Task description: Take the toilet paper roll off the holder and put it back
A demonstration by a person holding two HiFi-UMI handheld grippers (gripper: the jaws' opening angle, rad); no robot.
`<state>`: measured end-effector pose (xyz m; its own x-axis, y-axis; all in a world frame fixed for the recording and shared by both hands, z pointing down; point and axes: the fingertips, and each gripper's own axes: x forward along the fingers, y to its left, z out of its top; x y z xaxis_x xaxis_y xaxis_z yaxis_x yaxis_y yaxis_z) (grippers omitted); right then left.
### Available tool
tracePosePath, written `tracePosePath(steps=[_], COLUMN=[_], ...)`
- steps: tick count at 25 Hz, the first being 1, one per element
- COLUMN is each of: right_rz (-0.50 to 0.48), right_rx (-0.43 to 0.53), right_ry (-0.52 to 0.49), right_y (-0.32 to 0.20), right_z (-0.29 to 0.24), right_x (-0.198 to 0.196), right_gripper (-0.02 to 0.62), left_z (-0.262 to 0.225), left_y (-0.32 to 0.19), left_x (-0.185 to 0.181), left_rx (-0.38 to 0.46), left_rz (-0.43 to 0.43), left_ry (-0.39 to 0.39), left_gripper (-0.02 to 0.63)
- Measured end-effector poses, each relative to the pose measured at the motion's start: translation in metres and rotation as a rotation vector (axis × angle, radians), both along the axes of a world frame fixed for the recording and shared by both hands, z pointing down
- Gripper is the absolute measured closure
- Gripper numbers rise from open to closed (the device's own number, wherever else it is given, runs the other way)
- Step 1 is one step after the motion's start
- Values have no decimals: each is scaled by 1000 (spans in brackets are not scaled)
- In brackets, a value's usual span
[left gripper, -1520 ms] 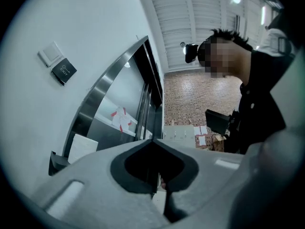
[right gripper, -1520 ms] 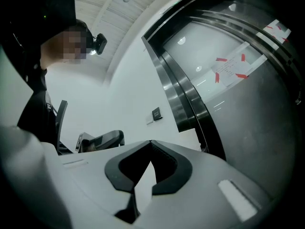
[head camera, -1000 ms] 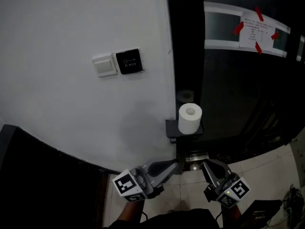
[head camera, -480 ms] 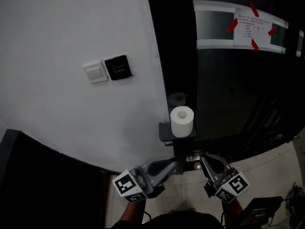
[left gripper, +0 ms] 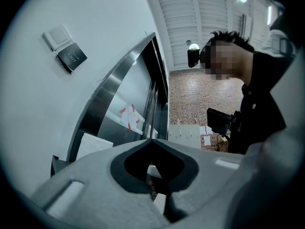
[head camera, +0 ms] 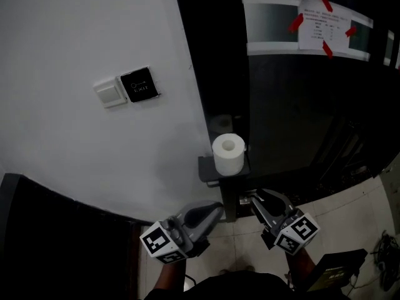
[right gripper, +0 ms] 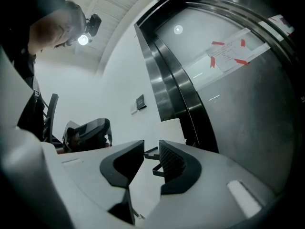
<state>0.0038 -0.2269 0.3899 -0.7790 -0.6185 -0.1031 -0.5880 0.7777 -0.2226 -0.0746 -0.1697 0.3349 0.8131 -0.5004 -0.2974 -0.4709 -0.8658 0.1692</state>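
Toilet roll (head camera: 229,154) upright on holder (head camera: 207,170), left gripper (head camera: 214,207) seemingly closed, right gripper (head camera: 250,199) just opening, empty

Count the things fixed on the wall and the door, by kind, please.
Toilet paper roll: 1
Holder: 1
White switch: 1
Black button plate: 1
Paper notice: 1
Red tape strips: 4
Total: 9
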Motion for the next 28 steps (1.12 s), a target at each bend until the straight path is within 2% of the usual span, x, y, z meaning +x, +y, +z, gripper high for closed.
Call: tracePosePath(steps=[4,8,11,17,23,28], right_rz=[22,29,55,95,116,157], right_rx=[4,-21,7,42,28,18], right_ry=[46,88,138,206,264,355], right_y=[-20,-45,-62,-91,-119,-137], right_z=[3,11,10,3,2,10], right_x=[-3,-15,-27,-52,-70,-85], right_gripper=[416,256,179,135,103,97], left_z=[0,3,4,6,10,10], left_y=[-4,-3,-3,-2,0,6], left_x=[-2,-7,-16,-33,-45,-55], left_rx=[5,-1,-5,-8,-16,-19], left_rz=[-3,-13,-30,-56,-73,-98], left_ry=[1,2,9,23,24,23], left_gripper=[606,606,606,606,606,606])
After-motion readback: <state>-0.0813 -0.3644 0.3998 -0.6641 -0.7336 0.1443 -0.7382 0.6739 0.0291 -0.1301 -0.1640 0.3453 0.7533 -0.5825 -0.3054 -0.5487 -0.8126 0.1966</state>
